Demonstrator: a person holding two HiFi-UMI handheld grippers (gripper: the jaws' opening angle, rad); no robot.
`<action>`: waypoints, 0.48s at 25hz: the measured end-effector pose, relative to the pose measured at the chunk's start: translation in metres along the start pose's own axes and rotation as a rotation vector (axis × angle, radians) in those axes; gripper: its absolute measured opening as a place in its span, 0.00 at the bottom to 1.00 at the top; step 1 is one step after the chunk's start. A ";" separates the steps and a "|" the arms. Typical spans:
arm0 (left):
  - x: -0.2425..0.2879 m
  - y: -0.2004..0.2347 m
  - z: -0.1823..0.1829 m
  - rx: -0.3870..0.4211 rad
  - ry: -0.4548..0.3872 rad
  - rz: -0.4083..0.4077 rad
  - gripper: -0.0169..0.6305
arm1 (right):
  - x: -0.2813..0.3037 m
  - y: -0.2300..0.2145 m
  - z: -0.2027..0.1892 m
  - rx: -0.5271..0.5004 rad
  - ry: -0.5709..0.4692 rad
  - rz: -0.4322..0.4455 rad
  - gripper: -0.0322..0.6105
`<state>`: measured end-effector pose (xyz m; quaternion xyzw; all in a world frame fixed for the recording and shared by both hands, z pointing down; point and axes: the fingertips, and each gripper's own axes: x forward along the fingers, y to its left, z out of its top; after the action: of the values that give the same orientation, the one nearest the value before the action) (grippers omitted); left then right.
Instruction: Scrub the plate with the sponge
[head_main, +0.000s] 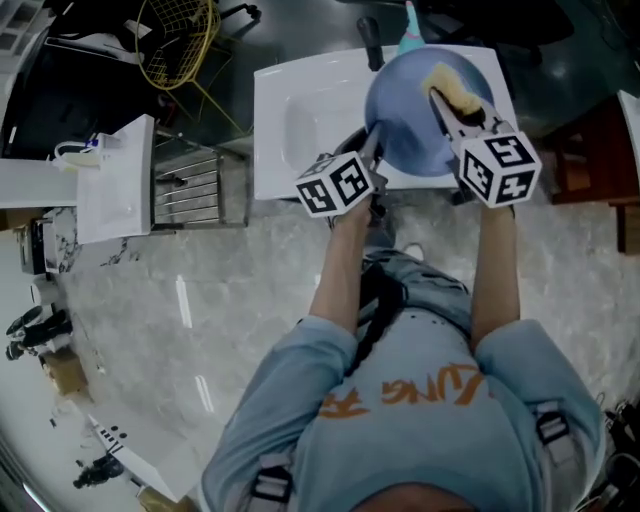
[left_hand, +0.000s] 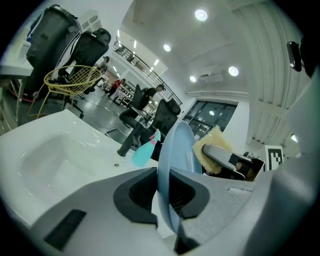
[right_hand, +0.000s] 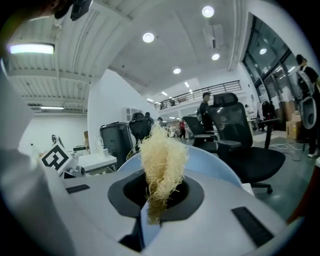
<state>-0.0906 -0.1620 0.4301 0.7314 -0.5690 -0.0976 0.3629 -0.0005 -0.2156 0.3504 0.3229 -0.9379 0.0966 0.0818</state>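
A light blue plate (head_main: 410, 125) is held up over the white sink (head_main: 300, 120). My left gripper (head_main: 376, 133) is shut on the plate's near-left rim. In the left gripper view the plate (left_hand: 176, 145) stands edge-on between the jaws of that gripper (left_hand: 164, 192). My right gripper (head_main: 446, 106) is shut on a yellow fibrous sponge (head_main: 454, 88), which lies against the plate's upper right face. In the right gripper view the sponge (right_hand: 162, 162) sticks up from the right gripper (right_hand: 157, 200), with the plate (right_hand: 217, 167) just behind it. The sponge (left_hand: 212, 142) also shows beside the plate in the left gripper view.
A black faucet (head_main: 372, 45) and a teal spray bottle (head_main: 410, 35) stand at the sink's far edge. A metal rack (head_main: 185, 185) and a white counter (head_main: 115, 180) lie to the left, with a yellow wire basket (head_main: 175, 40) beyond. Office chairs (right_hand: 240, 135) stand behind the sink.
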 end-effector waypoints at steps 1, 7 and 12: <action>-0.004 0.004 -0.002 0.004 0.005 0.010 0.07 | 0.007 0.012 -0.004 -0.004 0.019 0.031 0.10; -0.026 0.008 -0.009 0.041 0.035 -0.001 0.07 | 0.029 0.062 -0.013 -0.029 0.050 0.118 0.10; -0.031 -0.002 -0.010 0.084 0.043 -0.002 0.07 | 0.034 0.058 -0.018 -0.012 0.060 0.095 0.10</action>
<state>-0.0933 -0.1293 0.4277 0.7486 -0.5640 -0.0582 0.3437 -0.0616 -0.1863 0.3680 0.2747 -0.9498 0.1042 0.1072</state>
